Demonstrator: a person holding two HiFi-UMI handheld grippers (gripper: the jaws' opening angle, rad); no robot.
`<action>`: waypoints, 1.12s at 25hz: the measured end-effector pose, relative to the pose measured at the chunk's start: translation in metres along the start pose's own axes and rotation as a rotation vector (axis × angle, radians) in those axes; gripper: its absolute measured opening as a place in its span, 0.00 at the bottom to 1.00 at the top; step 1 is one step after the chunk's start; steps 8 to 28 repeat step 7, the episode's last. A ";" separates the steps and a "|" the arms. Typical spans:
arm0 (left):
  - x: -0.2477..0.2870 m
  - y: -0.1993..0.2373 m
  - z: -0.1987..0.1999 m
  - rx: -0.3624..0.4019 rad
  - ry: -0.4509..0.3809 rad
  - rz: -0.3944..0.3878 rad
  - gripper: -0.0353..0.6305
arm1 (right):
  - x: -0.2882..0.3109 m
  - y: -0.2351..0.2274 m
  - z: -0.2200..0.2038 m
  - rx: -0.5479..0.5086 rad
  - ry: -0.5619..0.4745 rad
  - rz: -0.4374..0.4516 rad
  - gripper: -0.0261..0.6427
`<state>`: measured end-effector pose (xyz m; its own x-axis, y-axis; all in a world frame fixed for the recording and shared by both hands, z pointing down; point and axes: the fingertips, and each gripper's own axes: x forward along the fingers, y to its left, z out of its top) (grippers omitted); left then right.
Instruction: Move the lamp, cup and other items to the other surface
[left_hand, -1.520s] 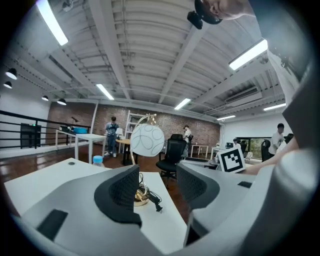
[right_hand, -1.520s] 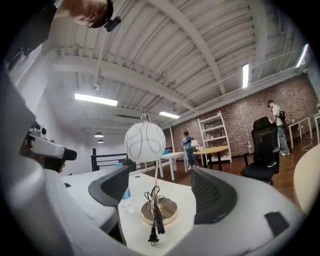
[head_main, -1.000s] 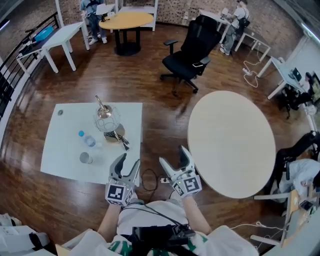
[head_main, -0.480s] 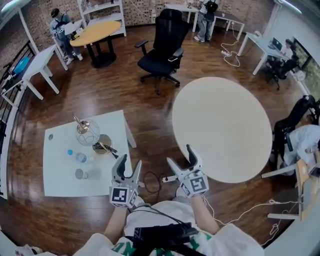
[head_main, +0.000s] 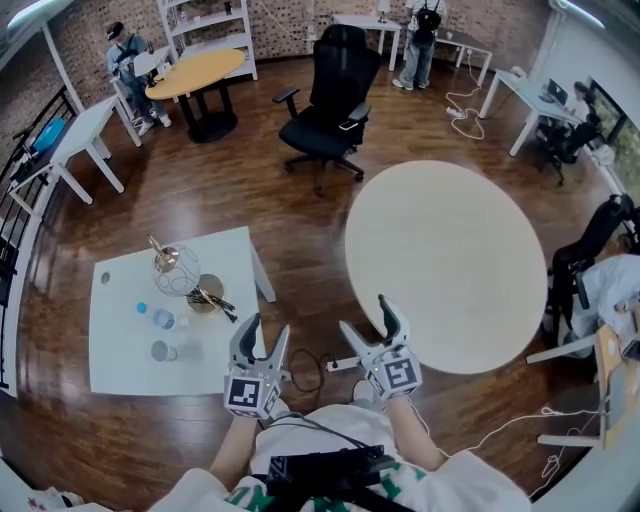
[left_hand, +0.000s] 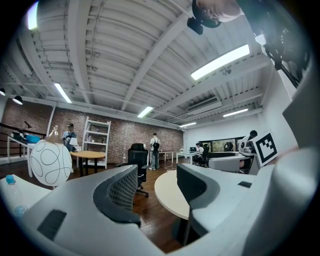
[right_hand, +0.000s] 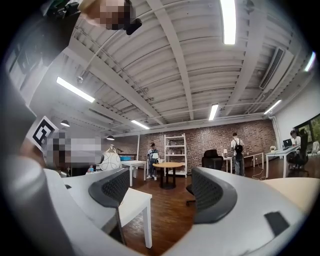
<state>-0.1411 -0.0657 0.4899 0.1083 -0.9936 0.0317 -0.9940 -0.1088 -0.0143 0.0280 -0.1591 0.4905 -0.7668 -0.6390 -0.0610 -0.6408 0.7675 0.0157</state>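
On the white square table (head_main: 120, 365) at the left stand a wire-globe lamp (head_main: 176, 272), a clear bottle with a blue cap (head_main: 160, 318), a small cup (head_main: 160, 351), a tan round dish with dark utensils (head_main: 208, 296) and a small grey item (head_main: 104, 278). The round beige table (head_main: 445, 260) at the right is bare. My left gripper (head_main: 265, 328) and right gripper (head_main: 366, 315) hover open and empty over the floor between the two tables. In the left gripper view the lamp (left_hand: 50, 162) and bottle (left_hand: 12, 192) sit left of my gripper (left_hand: 155, 185). The right gripper (right_hand: 162, 192) faces the white table (right_hand: 132, 200).
A power strip with a cable (head_main: 335, 362) lies on the wood floor just ahead of the grippers. A black office chair (head_main: 330, 105) stands beyond the tables. A yellow round table (head_main: 195, 75), white desks and several people are at the back.
The head view has swung right and pulled back, so the white table now sits further left and looks smaller. Both grippers stay open in front of the person.
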 end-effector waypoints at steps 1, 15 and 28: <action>-0.001 -0.002 -0.001 0.000 0.006 0.001 0.39 | 0.000 0.000 0.000 0.006 0.005 0.005 0.66; -0.009 -0.005 -0.004 -0.003 0.035 0.008 0.39 | 0.001 0.024 0.010 0.105 0.082 0.074 0.66; -0.009 -0.005 -0.004 -0.003 0.035 0.008 0.39 | 0.001 0.024 0.010 0.105 0.082 0.074 0.66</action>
